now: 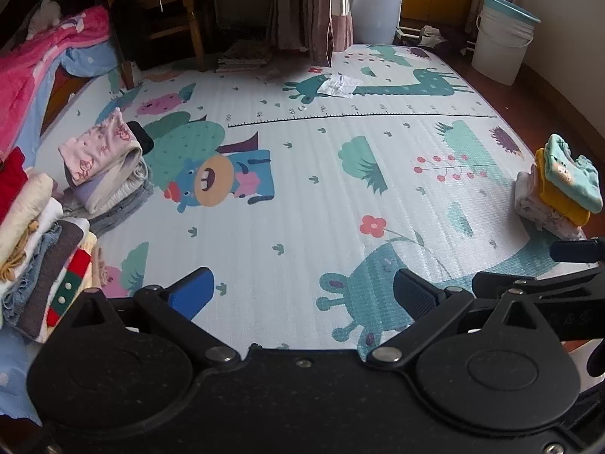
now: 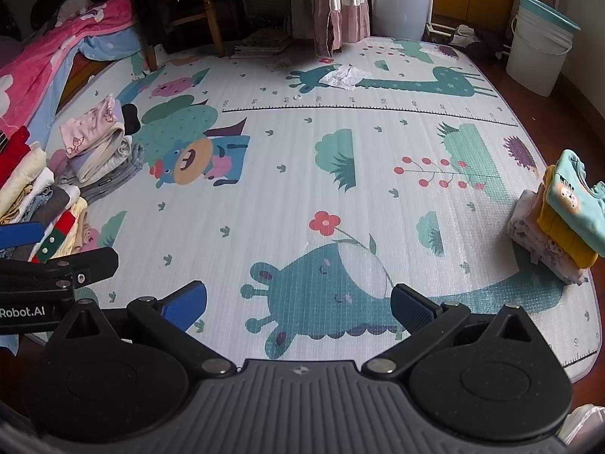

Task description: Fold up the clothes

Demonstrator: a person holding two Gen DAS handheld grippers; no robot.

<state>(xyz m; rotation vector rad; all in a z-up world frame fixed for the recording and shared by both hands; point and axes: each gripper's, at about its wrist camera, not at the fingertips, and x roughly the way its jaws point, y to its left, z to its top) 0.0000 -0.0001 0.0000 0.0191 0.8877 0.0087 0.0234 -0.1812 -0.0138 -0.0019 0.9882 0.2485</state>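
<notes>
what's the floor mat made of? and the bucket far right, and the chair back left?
Floor mat: looks like foam under a printed plastic film; fine parallel ribs, cartoon print, a soft sheen.
Bucket: likely moulded plastic, white with a teal rim, smooth and slightly glossy, thin wire handle.
Chair: wood, seemingly varnished; warm brown with turned legs and rungs.

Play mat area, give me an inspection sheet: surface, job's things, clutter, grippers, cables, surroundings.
Surface: cartoon play mat, middle bare.
Job's things: folded stack at right edge; folded pile at left; mixed clothes heap near left.
Clutter: crumpled paper at far end.
Grippers: left gripper and right gripper open, holding nothing.
Cables: nothing seen.
Surroundings: wooden chair, pink blanket, two white buckets, curtain.
</notes>
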